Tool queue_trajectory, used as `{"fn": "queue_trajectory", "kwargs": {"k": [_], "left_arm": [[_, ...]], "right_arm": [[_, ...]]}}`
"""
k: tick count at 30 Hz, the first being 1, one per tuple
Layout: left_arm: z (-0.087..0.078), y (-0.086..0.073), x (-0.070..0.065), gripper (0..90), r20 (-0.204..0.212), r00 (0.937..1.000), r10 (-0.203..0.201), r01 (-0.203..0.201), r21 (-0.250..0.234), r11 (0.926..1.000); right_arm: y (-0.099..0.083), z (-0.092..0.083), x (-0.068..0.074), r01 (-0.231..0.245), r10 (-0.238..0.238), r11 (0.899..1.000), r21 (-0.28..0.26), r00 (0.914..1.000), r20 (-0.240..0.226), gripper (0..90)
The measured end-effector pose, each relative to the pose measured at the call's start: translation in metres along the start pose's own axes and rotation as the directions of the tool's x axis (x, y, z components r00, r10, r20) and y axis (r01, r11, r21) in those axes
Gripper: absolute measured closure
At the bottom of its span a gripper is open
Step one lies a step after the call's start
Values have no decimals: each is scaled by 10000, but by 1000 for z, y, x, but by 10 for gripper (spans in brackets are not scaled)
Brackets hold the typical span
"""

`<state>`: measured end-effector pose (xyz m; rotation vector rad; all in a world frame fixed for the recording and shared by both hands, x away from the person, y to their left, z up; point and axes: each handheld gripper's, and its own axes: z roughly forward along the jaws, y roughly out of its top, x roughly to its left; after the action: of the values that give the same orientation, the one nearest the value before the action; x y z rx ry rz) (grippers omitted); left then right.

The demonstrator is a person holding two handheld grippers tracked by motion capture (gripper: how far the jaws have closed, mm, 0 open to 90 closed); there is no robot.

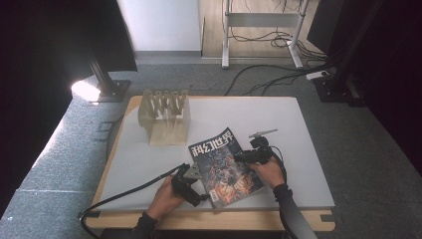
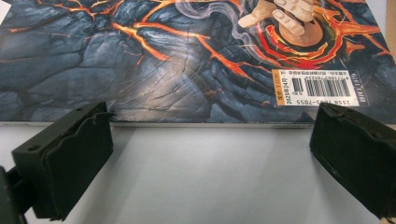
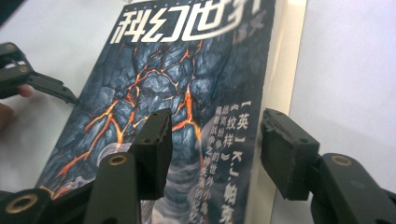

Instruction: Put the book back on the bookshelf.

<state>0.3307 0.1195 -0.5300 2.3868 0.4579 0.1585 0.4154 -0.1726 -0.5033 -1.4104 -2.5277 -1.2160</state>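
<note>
A magazine [image 1: 225,167] with a dark cover of orange lava cracks and white title characters lies flat on the white table top [image 1: 288,129]. My left gripper [image 1: 198,188] sits low at the magazine's left edge near the bottom corner, jaws wide apart. In the left gripper view the magazine [image 2: 187,56] lies just beyond the open left gripper [image 2: 210,126], with only bare table between the jaws. My right gripper [image 1: 240,158] rests over the magazine's right edge. The right gripper view has the right gripper [image 3: 215,126] partly apart, straddling that edge of the magazine [image 3: 187,93], pads not pressing it.
A slotted wooden rack [image 1: 165,117] stands at the back left of the table. The table's wooden front rim [image 1: 219,219] runs below my forearms. Cables [image 1: 278,74] and a metal stand [image 1: 226,40] lie on the floor beyond. The other gripper [image 3: 28,79] appears at the left of the right gripper view.
</note>
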Motion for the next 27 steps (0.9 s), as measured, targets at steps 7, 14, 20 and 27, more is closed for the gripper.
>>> {"fn": "queue_trajectory", "kwargs": {"k": [7, 14, 20, 27], "left_arm": [[0, 0, 0, 0, 2, 10000, -40, 40, -36, 10000], [0, 0, -1, 0, -37, 10000, -16, 16, -27, 10000], [0, 0, -1, 0, -59, 9999, -88, 88, -18, 10000], [-3, -2, -3, 7, -270, 9988, -413, 413, 4, 9991]], "right_arm": [[26, 20, -2, 509, -508, 9983, 282, 9987, -70, 519], [41, 27, 7, 1421, -1450, 9882, 576, 9882, 487, 692], [42, 8, 22, 2412, -2415, 9704, 152, 9700, 277, 797], [45, -8, 45, 2965, -2950, 9541, -428, 9547, 385, 811]]}}
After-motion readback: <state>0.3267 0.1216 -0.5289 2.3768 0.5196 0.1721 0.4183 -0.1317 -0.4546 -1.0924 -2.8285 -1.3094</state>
